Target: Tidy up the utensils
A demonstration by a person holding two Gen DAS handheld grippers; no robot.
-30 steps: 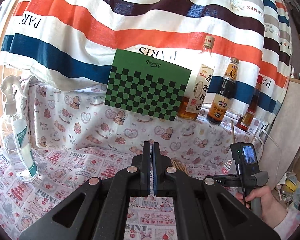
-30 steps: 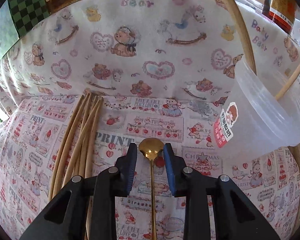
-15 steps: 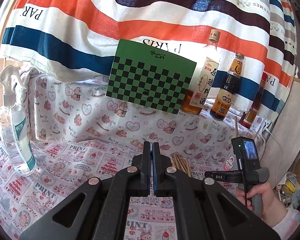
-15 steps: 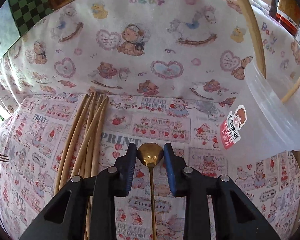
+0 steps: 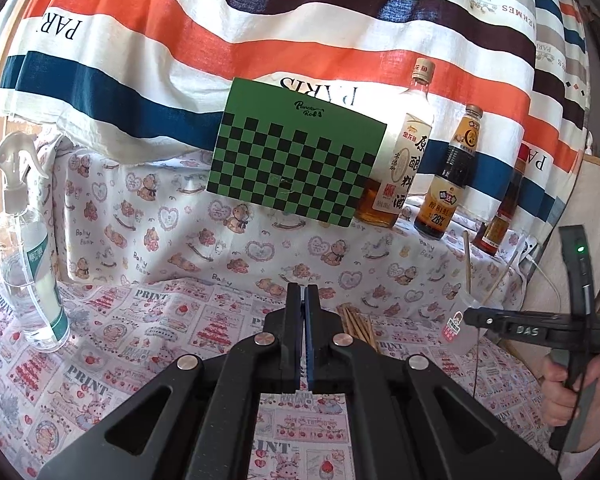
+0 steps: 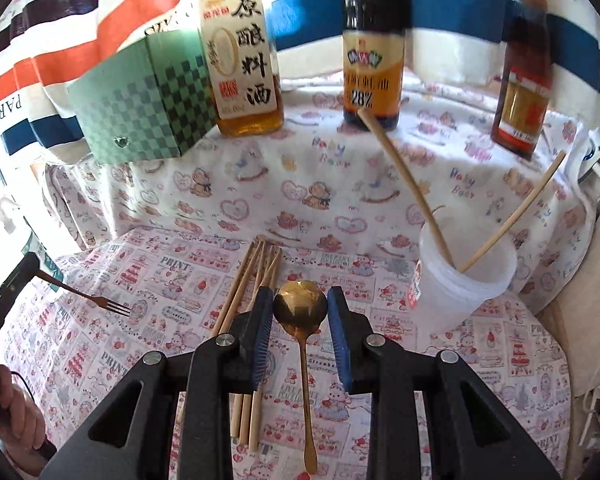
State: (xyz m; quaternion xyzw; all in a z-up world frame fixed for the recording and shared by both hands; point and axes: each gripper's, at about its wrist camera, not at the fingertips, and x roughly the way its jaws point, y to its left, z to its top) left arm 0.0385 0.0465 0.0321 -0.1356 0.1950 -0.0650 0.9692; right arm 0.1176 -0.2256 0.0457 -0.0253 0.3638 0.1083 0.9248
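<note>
Got the slim gold metal spoon (image 6: 300, 312) pinched by its bowl in my right claw (image 6: 300, 314), lifted off the bench. Left claw (image 5: 303, 332) is clamped shut, empty. Next I reckon: swing over the translucent plastic cup (image 6: 466, 280) holding two chopsticks, drop it in.

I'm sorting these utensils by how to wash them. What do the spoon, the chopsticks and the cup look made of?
Spoon: apparently metal with a polished gold finish; its bowl shines and mirrors light.
Chopsticks: pale tan, matte, probably bamboo or wood; which one is unclear.
Cup: translucent milky plastic by the look, light passing through its wall.
</note>
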